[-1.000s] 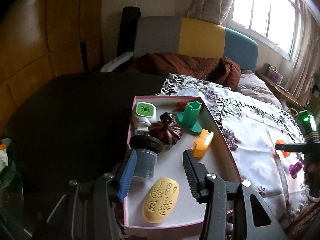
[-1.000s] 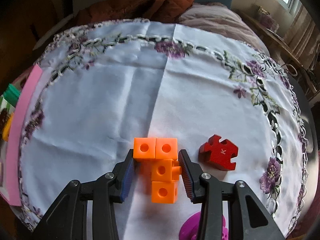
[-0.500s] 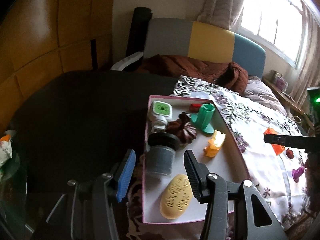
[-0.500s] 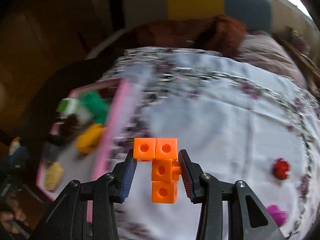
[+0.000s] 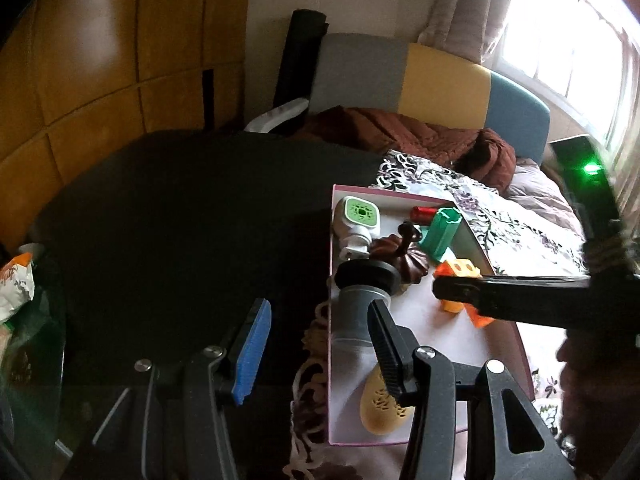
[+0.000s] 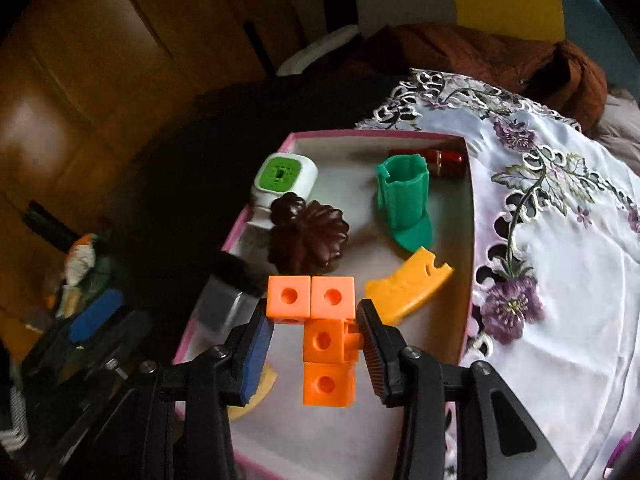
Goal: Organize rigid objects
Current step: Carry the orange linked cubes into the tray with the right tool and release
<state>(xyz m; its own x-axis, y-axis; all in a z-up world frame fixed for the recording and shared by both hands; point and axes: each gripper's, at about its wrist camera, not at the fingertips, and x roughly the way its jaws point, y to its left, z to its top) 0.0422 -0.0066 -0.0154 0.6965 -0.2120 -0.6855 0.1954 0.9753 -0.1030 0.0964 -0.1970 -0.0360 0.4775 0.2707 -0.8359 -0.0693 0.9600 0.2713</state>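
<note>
While half-parted, fingers clamping orange cubes.

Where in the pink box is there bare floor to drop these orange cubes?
Bare floor lies in the pink box near end, below the orange cubes, beside the yellow curved piece. Crowded: far-left side around brown lid, green holder.

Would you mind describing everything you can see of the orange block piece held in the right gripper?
The orange block piece is glossy plastic, built of snap-together cubes, each with a round hole in its face: two side by side on top, two stacked below under the right-hand one, plus a small stub on the right. The right gripper is shut on it, its ribbed black pad against the stub; what the blue pad presses on is hidden. It hangs upright over the pink-rimmed tray, touching nothing else. In the left wrist view it is largely hidden behind the gripper.
</note>
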